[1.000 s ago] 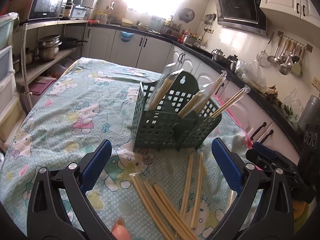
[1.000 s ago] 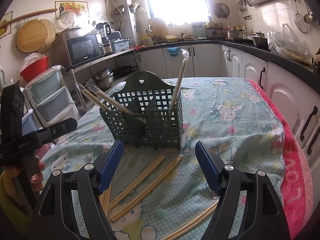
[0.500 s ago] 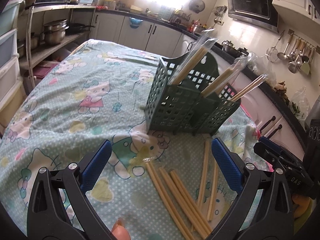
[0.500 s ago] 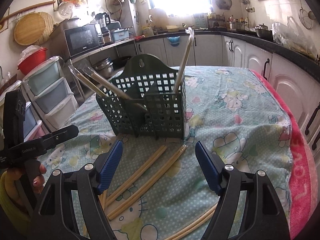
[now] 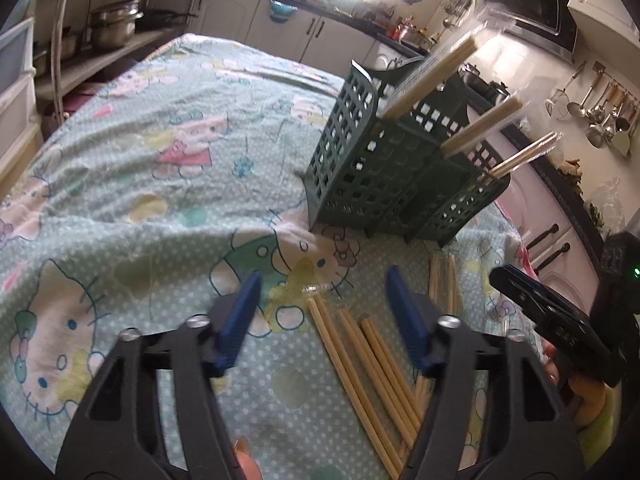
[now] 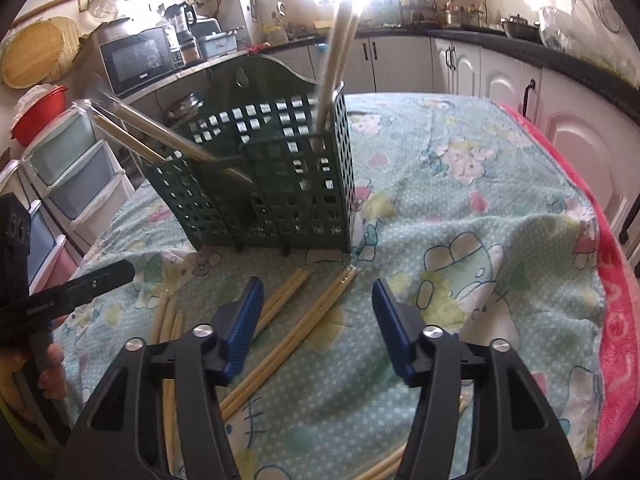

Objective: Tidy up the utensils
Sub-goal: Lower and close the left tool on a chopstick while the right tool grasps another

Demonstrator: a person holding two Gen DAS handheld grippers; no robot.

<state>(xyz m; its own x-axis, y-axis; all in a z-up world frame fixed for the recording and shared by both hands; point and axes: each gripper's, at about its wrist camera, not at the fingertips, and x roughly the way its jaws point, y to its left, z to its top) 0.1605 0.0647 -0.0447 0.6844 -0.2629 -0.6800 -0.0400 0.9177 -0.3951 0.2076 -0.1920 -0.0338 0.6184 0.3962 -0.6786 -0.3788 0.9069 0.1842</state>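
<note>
A dark green lattice utensil caddy (image 5: pixel 384 168) (image 6: pixel 272 184) stands on the Hello Kitty tablecloth, with wrapped chopstick pairs (image 5: pixel 432 76) leaning out of its compartments. Several loose wooden chopsticks (image 5: pixel 360 364) (image 6: pixel 296 332) lie flat on the cloth in front of it. My left gripper (image 5: pixel 324 316) is open and empty, low over the near ends of the chopsticks. My right gripper (image 6: pixel 316 324) is open and empty, just above a chopstick pair. Each gripper shows at the edge of the other's view (image 5: pixel 548 312) (image 6: pixel 64 292).
The tablecloth (image 5: pixel 132 168) covers the table; a pink towel (image 6: pixel 616 280) lies along its right edge. Kitchen cabinets (image 6: pixel 480 68), a microwave (image 6: pixel 136 60), stacked plastic drawers (image 6: pixel 76 176) and a shelf with pots (image 5: pixel 112 28) surround the table.
Both grippers have lowered and moved toward the loose chopsticks, and both jaws have narrowed somewhat while staying open. The caddy and chopsticks have not moved.
</note>
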